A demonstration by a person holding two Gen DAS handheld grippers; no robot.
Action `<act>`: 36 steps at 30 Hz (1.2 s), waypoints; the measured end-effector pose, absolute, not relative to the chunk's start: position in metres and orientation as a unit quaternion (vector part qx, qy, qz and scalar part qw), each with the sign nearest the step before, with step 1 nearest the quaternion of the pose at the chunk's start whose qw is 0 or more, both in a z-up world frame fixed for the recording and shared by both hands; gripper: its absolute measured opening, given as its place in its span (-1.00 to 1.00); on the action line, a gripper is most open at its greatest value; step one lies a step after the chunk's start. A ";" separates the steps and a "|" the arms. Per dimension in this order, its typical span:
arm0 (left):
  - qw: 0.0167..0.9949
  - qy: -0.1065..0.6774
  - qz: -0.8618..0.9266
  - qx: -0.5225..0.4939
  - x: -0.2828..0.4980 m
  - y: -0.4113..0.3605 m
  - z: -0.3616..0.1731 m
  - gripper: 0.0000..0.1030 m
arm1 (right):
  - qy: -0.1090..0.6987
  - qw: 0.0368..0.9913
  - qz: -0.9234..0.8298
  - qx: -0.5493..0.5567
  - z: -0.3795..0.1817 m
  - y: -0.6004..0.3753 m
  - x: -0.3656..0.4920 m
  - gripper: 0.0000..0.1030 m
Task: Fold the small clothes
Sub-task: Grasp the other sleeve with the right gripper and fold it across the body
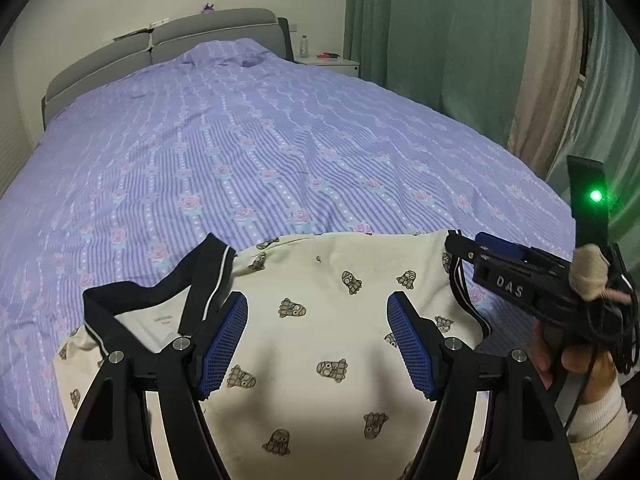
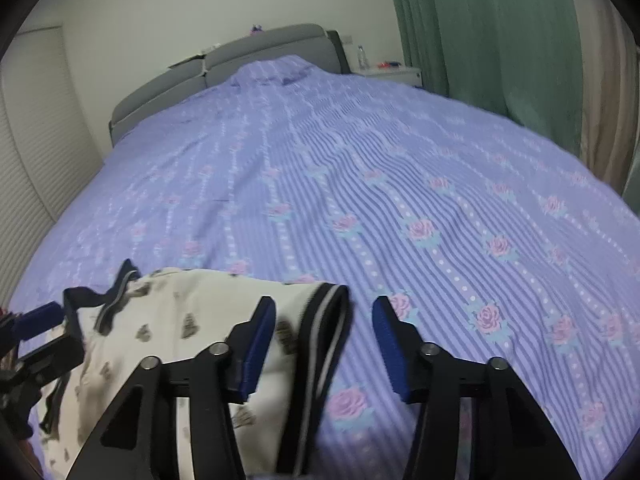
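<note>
A small cream garment [image 1: 320,320] with brown cartoon prints and black trim lies on the purple bed cover [image 1: 240,152]. Its black collar [image 1: 152,300] is at the left, a black-trimmed cuff [image 1: 464,292] at the right. My left gripper [image 1: 316,336] is open just above the middle of the garment, holding nothing. My right gripper [image 2: 324,344] is open over the garment's black-and-white trimmed edge [image 2: 324,336], which lies between its blue pads without being pinched. The garment [image 2: 168,320] spreads to the left there. The right gripper's body [image 1: 520,280] shows at the garment's right edge in the left wrist view.
The bed cover [image 2: 400,200] stretches far ahead to a grey headboard [image 1: 160,40]. Green curtains [image 1: 440,40] hang along the right side. A white nightstand [image 1: 332,66] with a bottle stands by the headboard. A slatted wall [image 2: 36,160] is at the left.
</note>
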State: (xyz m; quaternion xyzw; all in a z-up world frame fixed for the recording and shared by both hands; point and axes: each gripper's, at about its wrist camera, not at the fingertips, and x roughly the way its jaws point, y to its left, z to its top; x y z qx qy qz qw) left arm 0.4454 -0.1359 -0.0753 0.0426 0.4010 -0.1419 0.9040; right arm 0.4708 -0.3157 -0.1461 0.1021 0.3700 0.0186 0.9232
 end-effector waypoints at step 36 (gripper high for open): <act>0.922 0.386 -0.037 -0.010 0.421 -0.009 -0.060 0.46 | 0.401 0.896 0.188 -0.002 -0.120 -0.150 0.475 -0.60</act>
